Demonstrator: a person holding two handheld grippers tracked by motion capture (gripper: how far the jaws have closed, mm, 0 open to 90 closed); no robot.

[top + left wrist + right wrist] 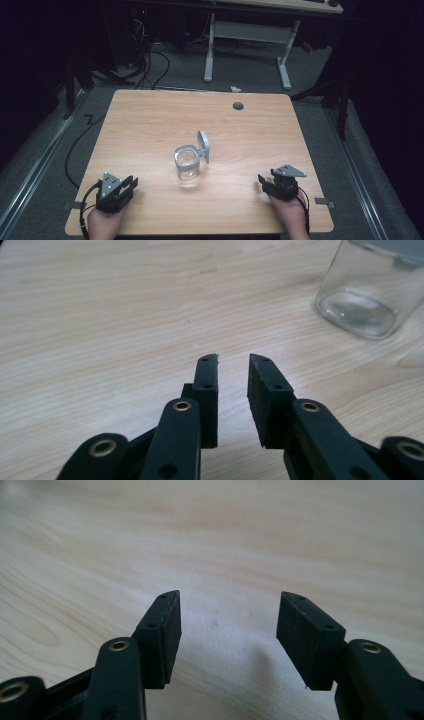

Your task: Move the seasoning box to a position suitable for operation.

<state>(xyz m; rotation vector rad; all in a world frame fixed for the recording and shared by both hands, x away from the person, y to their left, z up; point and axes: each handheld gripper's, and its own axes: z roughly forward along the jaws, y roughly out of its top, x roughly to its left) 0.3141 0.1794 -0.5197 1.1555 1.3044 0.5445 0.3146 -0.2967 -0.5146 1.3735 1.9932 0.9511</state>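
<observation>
So far nothing is in either grip. A glass jar (187, 163) stands upright near the middle of the table (150, 120), its grey lid (203, 145) tilted up at the jar's far right rim, still attached and open. The left gripper (131, 183) waits well to the jar's near left, jaws slightly apart and empty. The right gripper (262, 181) sits well to its near right, jaws wider apart and empty. Judging by this, any handling of the jar is still to come.
</observation>
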